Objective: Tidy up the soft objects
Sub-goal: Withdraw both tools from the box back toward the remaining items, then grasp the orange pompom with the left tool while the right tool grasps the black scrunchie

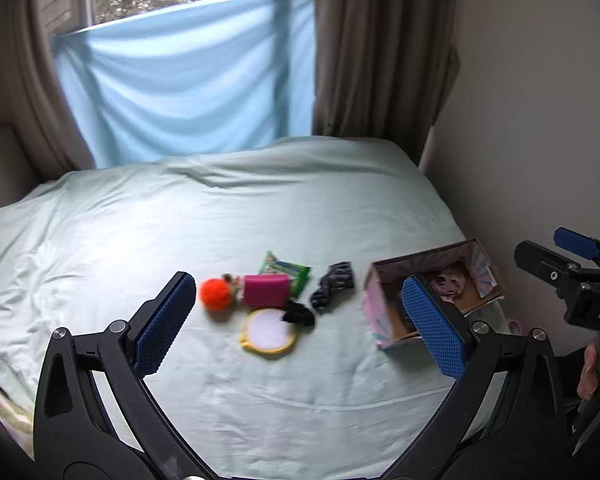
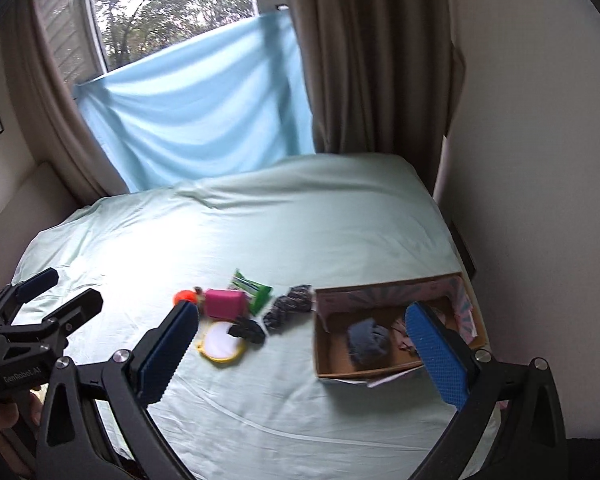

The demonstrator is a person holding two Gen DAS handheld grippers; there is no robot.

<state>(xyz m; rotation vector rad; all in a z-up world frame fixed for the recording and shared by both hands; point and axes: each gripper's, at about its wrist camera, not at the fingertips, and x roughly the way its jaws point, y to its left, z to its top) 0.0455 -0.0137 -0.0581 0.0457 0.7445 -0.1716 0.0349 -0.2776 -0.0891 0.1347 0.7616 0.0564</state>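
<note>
Soft things lie in a cluster on the pale green bed (image 1: pixel 220 216): an orange pompom (image 1: pixel 216 294), a pink sponge block (image 1: pixel 266 290), a green packet (image 1: pixel 286 268), a dark patterned cloth (image 1: pixel 333 286), a small black piece (image 1: pixel 300 314) and a round white pad with a yellow rim (image 1: pixel 268 332). A cardboard box (image 1: pixel 383 312) stands to their right; it holds a grey-blue soft item (image 2: pixel 367 344). My left gripper (image 1: pixel 300 320) is open and empty above the cluster. My right gripper (image 2: pixel 300 348) is open and empty, between cluster and box (image 2: pixel 323 356).
The bed fills the room between a wall (image 1: pixel 539 120) on the right and a padded edge on the left. Brown curtains (image 1: pixel 371 48) and a blue sheet (image 1: pixel 188 80) hang at the window behind. The box sits near the bed's right edge.
</note>
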